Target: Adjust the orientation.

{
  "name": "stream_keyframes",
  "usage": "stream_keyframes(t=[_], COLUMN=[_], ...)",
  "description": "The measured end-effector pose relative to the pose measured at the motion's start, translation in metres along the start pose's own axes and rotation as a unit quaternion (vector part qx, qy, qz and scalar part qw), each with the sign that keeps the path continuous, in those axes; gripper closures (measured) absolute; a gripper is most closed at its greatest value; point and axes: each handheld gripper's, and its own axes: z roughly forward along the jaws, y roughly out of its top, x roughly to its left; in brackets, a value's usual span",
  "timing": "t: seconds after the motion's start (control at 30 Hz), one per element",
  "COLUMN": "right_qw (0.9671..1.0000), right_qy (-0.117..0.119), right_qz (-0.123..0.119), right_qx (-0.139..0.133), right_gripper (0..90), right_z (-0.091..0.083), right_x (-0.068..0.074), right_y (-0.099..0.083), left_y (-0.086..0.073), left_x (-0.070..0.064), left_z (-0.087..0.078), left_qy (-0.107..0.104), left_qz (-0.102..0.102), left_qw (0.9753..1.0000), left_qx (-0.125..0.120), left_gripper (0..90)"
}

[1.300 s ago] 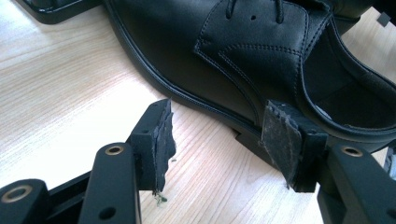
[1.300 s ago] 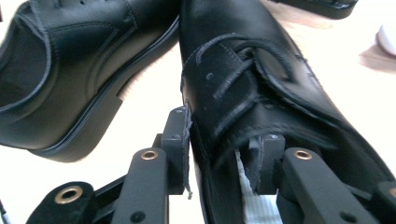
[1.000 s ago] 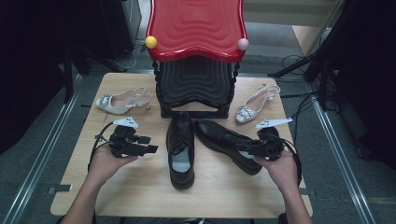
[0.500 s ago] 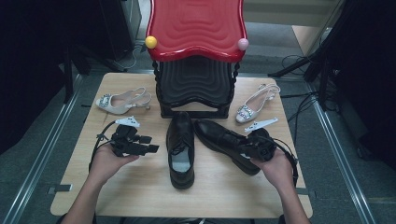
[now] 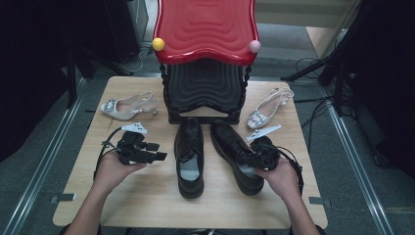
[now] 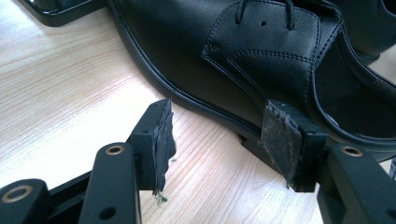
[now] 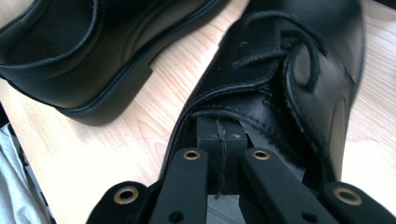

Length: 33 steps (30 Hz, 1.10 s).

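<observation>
Two black lace-up shoes lie side by side on the wooden table [image 5: 147, 196]. My left gripper [image 5: 156, 151] hovers just left of the left black shoe [image 5: 190, 156]. In the left gripper view that gripper [image 6: 219, 126] is open, its worn pads [image 6: 161, 135] on either side of bare table beside the left black shoe [image 6: 261, 51], near its heel. My right gripper [image 5: 247, 159] reaches into the right black shoe [image 5: 230, 142] from the right. Its jaws are pressed together on the collar edge of this shoe [image 7: 299, 70], as the right gripper [image 7: 219, 133] view shows.
A red-topped stand [image 5: 205, 29] with a black lower tier [image 5: 205, 88] sits at the table's back, with a yellow ball [image 5: 158, 44] and a pink ball [image 5: 254, 46] on its corners. A silver slingback heel [image 5: 128, 106] lies back left, another [image 5: 266, 110] back right.
My right gripper has moved left from beside the right black shoe onto its opening and closed there. The left gripper has barely shifted.
</observation>
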Motion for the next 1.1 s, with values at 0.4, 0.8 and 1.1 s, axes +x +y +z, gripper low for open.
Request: stream_keyframes(t=[0.4, 0.8, 1.1], right_qw=[0.9994, 0.9982, 0.9973], right_qy=[0.029, 0.047, 0.056], right_qz=[-0.016, -0.036, -0.042], right_qx=[0.001, -0.001, -0.021], right_gripper=[90.0, 90.0, 90.0], right_z=[0.018, 0.032, 0.037], right_x=[0.017, 0.032, 0.036], right_y=[0.011, 0.021, 0.023], left_y=[-0.002, -0.008, -0.009], left_x=[-0.001, -0.003, -0.002], left_z=[0.001, 0.002, 0.010], left_qy=[0.000, -0.002, -0.006], left_qz=[-0.002, -0.008, -0.024], left_qw=[1.0000, 1.0000, 0.9997], left_qx=[0.000, -0.001, 0.007], left_gripper=[43.6, 43.8, 50.2])
